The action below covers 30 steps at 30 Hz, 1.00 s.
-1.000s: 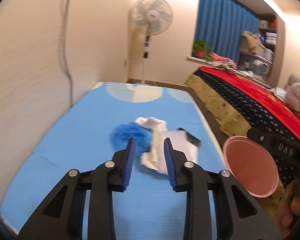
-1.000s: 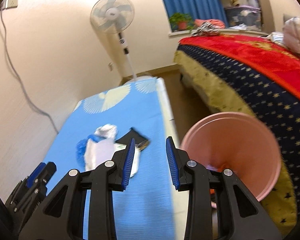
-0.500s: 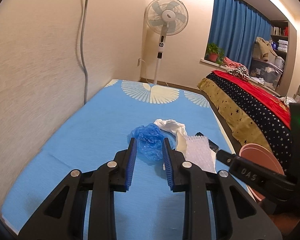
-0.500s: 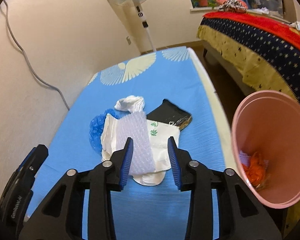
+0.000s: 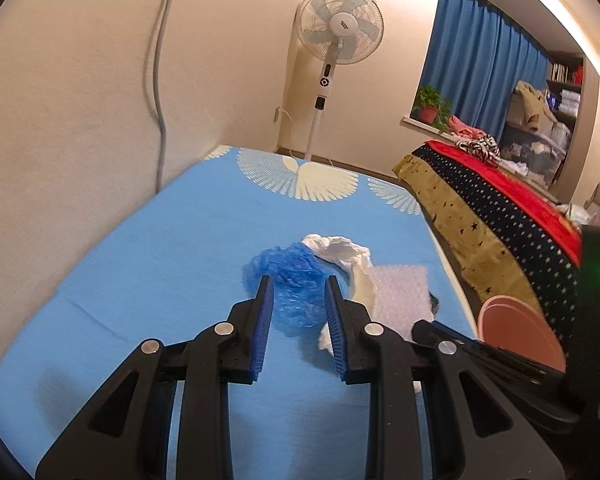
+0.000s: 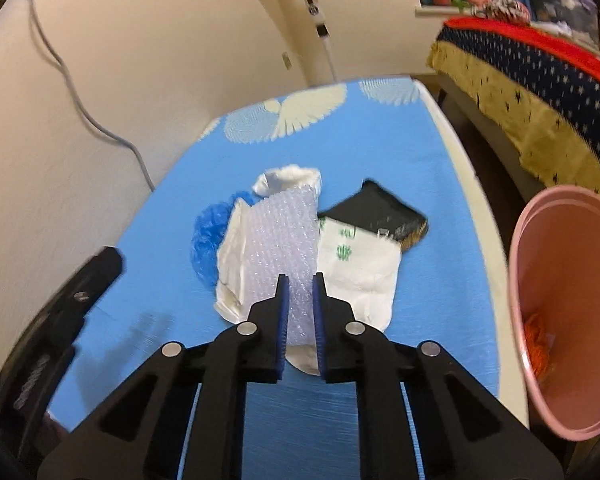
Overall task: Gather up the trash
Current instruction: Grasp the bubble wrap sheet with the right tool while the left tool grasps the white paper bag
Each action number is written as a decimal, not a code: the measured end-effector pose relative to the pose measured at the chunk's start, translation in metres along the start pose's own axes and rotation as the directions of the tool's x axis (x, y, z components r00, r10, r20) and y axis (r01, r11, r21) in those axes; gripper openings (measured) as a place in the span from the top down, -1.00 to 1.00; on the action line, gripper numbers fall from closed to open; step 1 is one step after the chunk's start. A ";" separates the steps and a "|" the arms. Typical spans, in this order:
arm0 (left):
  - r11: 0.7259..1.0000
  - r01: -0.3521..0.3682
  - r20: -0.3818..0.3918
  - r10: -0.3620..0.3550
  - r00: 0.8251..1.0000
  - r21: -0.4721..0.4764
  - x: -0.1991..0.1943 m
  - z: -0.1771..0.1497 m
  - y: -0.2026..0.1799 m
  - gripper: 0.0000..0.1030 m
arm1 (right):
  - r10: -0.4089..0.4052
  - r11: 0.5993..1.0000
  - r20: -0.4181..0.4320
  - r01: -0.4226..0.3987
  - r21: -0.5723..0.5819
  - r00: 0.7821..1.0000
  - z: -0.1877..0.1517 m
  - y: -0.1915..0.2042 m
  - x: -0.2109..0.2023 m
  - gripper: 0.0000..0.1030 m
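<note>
Trash lies piled on a blue mat (image 5: 140, 280). A crumpled blue plastic bag (image 5: 288, 272) sits between the tips of my left gripper (image 5: 297, 284), which stands open; its pads are not pressing the bag. A sheet of bubble wrap (image 6: 280, 232) runs between the pads of my right gripper (image 6: 300, 280), whose jaws are closing and pinch its near edge. Under the bubble wrap is a white bag with green print (image 6: 356, 264). A black packet (image 6: 380, 208) and a crumpled white wad (image 6: 288, 178) lie behind it. A pink bin (image 6: 516, 240) holding orange scraps (image 6: 538, 340) stands at the right.
The mat lies along a cream wall with a hanging cable (image 5: 160, 80). A standing fan (image 5: 340, 32) is at its far end. A bed with a star-patterned blanket (image 5: 500, 232) runs along the right, across a narrow strip of floor.
My right gripper came down from beside the bin to the pile and narrowed its jaws on the bubble wrap. My left gripper moved in until the blue bag lay between its tips.
</note>
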<state>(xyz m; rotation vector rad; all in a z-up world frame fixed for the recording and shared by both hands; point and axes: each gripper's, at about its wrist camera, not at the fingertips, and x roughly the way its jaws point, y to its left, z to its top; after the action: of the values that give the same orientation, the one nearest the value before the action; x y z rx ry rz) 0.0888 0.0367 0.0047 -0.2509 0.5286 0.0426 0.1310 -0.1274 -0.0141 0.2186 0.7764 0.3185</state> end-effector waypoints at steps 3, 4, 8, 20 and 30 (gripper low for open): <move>0.999 0.032 -0.016 -0.032 0.999 -0.005 0.009 -0.003 -0.006 0.49 | -0.037 0.999 0.055 0.038 -0.006 0.998 0.004 -0.009 -0.020 0.78; 0.999 0.042 -0.021 -0.042 0.999 -0.003 0.011 -0.004 -0.009 0.49 | -0.041 0.999 0.068 0.041 0.009 0.997 0.005 -0.015 -0.026 0.78; 0.998 0.060 -0.041 -0.058 0.997 0.031 0.021 -0.009 -0.022 0.15 | -0.067 0.997 0.079 0.065 0.030 0.995 0.008 -0.035 -0.037 0.78; 0.998 0.059 -0.113 -0.057 0.992 0.012 0.055 -0.011 -0.030 0.02 | -0.080 0.997 0.049 0.079 0.019 0.996 0.006 -0.048 -0.031 0.77; 0.996 0.048 -0.170 -0.035 0.985 0.069 0.068 -0.017 -0.046 0.65 | -0.102 0.994 0.066 0.100 0.039 0.993 0.008 -0.060 -0.043 0.77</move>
<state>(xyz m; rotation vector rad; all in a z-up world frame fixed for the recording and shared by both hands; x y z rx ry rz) 0.1439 -0.0138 -0.0334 -0.1949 0.6916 -0.0387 0.1200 -0.1992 0.0009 0.2217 0.7234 0.2008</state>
